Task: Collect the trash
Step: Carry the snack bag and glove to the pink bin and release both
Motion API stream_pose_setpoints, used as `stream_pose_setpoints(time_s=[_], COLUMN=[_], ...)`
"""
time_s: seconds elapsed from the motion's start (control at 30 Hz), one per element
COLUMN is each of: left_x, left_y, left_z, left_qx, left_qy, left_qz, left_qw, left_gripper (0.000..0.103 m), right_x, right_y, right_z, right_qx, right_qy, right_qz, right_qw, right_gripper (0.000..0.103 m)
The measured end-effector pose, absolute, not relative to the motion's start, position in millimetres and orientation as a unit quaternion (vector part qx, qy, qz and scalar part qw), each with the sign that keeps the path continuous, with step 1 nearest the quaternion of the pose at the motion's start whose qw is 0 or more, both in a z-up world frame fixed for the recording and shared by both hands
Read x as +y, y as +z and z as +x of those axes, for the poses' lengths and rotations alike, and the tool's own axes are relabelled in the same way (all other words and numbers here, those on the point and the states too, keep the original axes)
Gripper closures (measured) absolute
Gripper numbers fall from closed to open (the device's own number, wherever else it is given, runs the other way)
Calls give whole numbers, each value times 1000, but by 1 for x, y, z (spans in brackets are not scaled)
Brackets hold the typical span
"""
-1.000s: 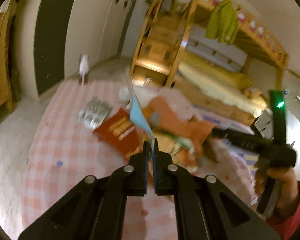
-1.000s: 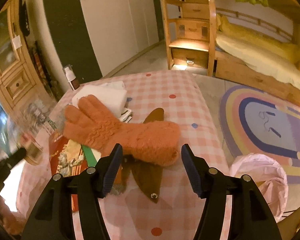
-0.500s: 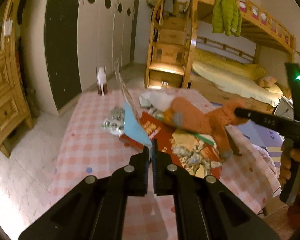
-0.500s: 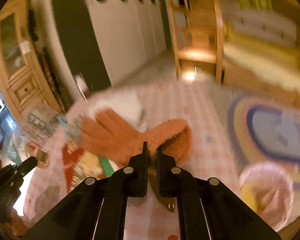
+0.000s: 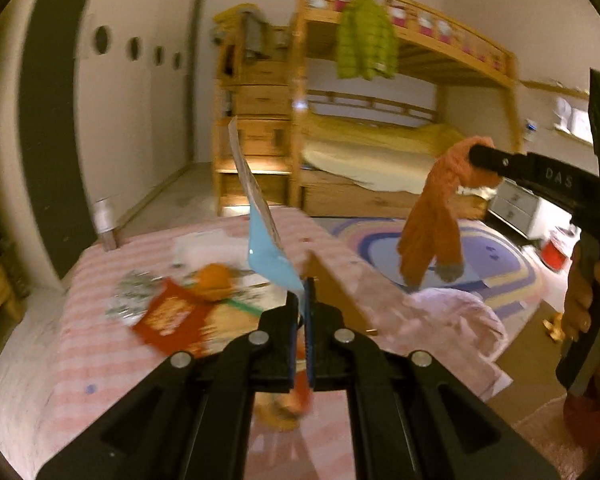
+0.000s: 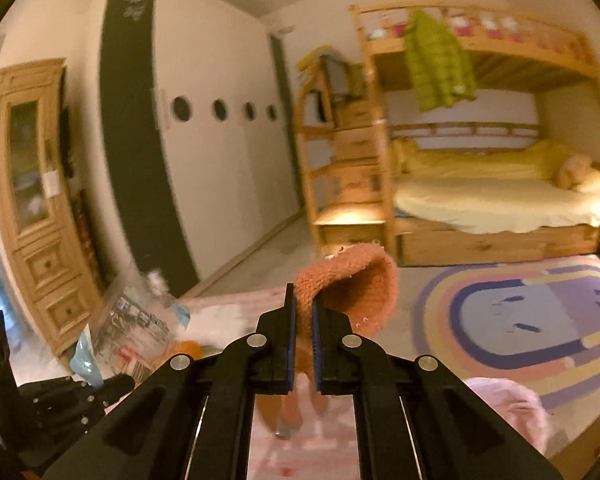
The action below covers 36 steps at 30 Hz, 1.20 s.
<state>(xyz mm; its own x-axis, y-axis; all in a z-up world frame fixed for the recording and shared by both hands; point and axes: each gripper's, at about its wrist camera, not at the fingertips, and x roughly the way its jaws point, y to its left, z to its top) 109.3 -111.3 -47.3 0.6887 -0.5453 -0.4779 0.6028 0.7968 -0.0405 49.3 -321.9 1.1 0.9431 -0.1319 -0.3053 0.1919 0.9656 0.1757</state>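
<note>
My left gripper is pinching a blue wrapper that sticks up above the table. My right gripper has just clamped down on the orange glove, which dangles off the table's right side, over the pink bag.

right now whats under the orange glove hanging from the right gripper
Below the orange glove hang no objects: the rainbow rug and pink bag lie underneath. The bag's inside is hidden.
</note>
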Motion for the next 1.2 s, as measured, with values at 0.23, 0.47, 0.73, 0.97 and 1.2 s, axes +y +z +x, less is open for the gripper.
stream_pose_setpoints(time_s=[0.23,0.47,0.73,0.97,1.2], left_x=[-200,-289,-353,-376,-357], left_y=[-62,-89,-115,-125,-114], left_z=[104,90,92,103,107], left_qx=[267,294,333,356,353], left_qy=[-394,-458,-497,-495,-471], left_qz=[95,140,152,159,139], left_qw=[874,827,787,776,796], left_gripper=[102,102,102,69,57], right_x=[-390,-439,-480,-500,-495], right_y=[-31,-59,-82,-98,-90], right_z=[38,35,20,23,16], right_qx=[212,261,277,289,270], right_qy=[-178,-246,-281,-284,-291], right_qz=[128,163,207,238,243], right_qw=[952,919,895,883,885], right_gripper=[96,96,92,62,62])
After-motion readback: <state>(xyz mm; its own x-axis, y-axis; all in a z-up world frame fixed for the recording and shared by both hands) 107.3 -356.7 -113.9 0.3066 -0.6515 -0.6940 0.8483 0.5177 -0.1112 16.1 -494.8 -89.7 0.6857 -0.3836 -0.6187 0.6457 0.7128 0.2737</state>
